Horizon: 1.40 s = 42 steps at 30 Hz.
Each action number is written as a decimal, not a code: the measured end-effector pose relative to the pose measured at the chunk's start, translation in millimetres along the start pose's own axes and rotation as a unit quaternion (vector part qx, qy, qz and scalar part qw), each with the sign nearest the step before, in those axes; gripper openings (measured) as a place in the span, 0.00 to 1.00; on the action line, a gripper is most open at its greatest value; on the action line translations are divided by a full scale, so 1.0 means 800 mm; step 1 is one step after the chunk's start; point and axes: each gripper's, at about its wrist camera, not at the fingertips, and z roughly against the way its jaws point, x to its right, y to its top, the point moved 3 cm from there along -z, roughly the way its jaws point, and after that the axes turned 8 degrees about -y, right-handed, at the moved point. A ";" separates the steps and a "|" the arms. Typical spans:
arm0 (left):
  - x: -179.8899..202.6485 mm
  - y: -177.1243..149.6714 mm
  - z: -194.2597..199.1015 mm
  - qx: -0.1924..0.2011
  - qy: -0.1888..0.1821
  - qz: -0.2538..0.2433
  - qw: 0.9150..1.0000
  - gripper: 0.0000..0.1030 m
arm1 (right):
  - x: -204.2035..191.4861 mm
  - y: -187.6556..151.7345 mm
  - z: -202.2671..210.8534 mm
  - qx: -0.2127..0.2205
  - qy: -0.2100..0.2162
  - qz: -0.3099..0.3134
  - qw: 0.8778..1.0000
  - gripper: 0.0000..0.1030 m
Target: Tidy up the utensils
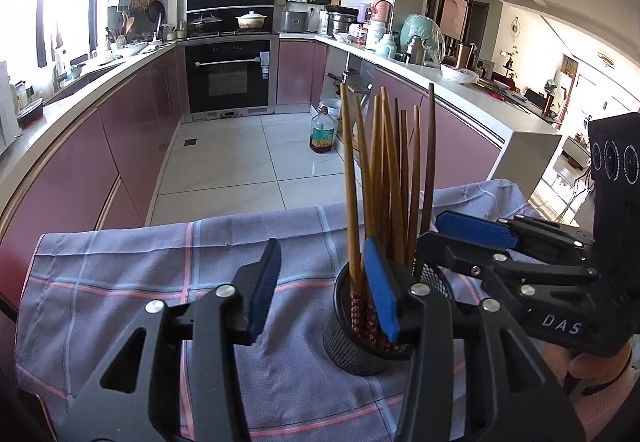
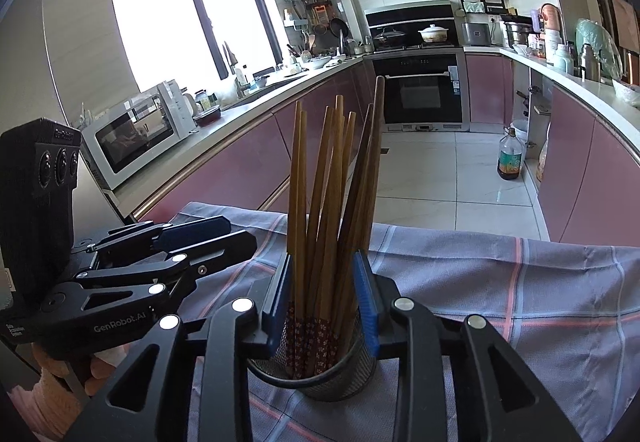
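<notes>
Left wrist view
My left tool (image 1: 324, 294): jaws apart, nothing between the blue pads; the right-hand pad stands at the near rim of the mesh holder (image 1: 352, 346).
Chopsticks (image 1: 380, 178): a bundle of wooden sticks standing upright in the holder, patterned ends down, fanning out a little at the top.
Holder: on the checked cloth (image 1: 160, 282) that covers the worktop.
My right tool (image 1: 460, 238): reaches in from the right, its tips at the far side of the bundle.

Right wrist view
My right tool (image 2: 326, 298): jaws partly apart, one blue pad on each side of the chopsticks (image 2: 328, 182) just above the holder (image 2: 320, 374) rim; I cannot tell whether the left pad touches the sticks, and the right pad stands clear.
My left tool (image 2: 224, 232): lies to the left of the holder, over the cloth (image 2: 500, 282).
Hand (image 2: 60, 374): in a knitted sleeve, under the left tool's body.
</notes>
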 end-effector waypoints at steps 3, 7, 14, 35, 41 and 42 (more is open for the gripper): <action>-0.006 -0.017 0.013 0.015 0.022 0.001 1.000 0.59 | -0.004 -0.008 0.011 0.012 -0.004 0.003 1.000 0.45; -0.012 -0.039 0.037 0.043 0.050 0.007 0.998 0.83 | -0.011 -0.021 0.029 0.038 -0.021 0.014 0.999 0.68; -0.019 -0.075 0.091 0.097 0.101 0.014 0.990 0.94 | -0.028 -0.053 0.055 0.096 -0.054 0.033 0.993 0.93; 0.000 -0.131 0.194 0.211 0.157 0.010 0.965 0.94 | -0.076 -0.090 0.097 0.204 -0.081 0.035 0.975 0.93; 0.004 -0.133 0.213 0.230 0.166 0.007 0.959 0.94 | -0.080 -0.093 0.104 0.213 -0.079 0.029 0.973 0.93; 0.005 -0.134 0.216 0.232 0.167 0.006 0.958 0.94 | -0.081 -0.094 0.105 0.215 -0.080 0.029 0.973 0.93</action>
